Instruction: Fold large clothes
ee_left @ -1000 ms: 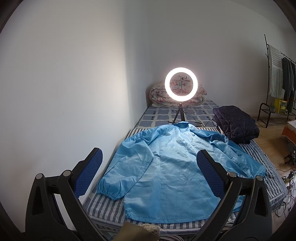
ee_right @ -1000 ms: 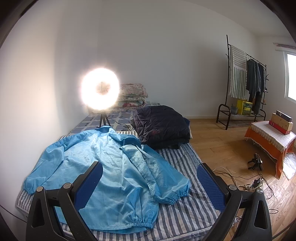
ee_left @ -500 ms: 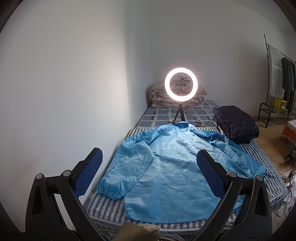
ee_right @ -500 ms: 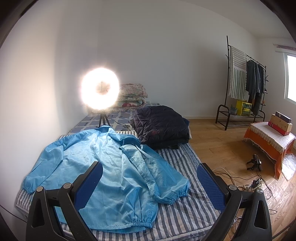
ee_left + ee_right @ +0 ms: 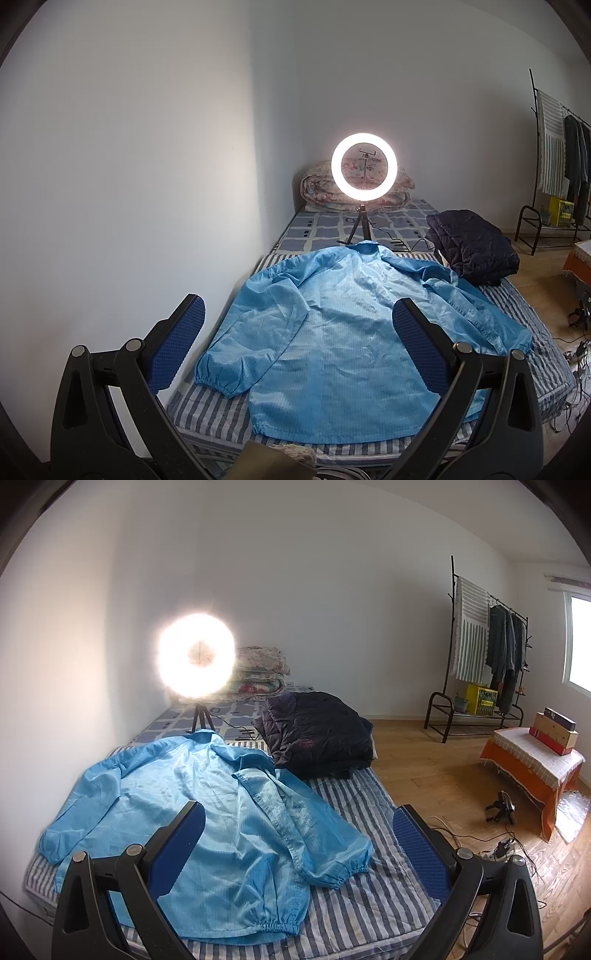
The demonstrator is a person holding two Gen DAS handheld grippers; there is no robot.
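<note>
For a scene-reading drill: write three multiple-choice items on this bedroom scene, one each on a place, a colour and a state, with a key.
1. Where does the dark quilted jacket lie?
A. on the bed
B. on the floor
C. on the clothes rack

2. What colour is the spread-out smock?
A. red
B. light blue
C. white

3. How are the two grippers?
A. both shut on cloth
B. one shut
C. both open, holding nothing

Key: A, it rests on the bedding beside the smock; B, its fabric is light blue; C, the left gripper and right gripper stand wide apart above the bed.
</note>
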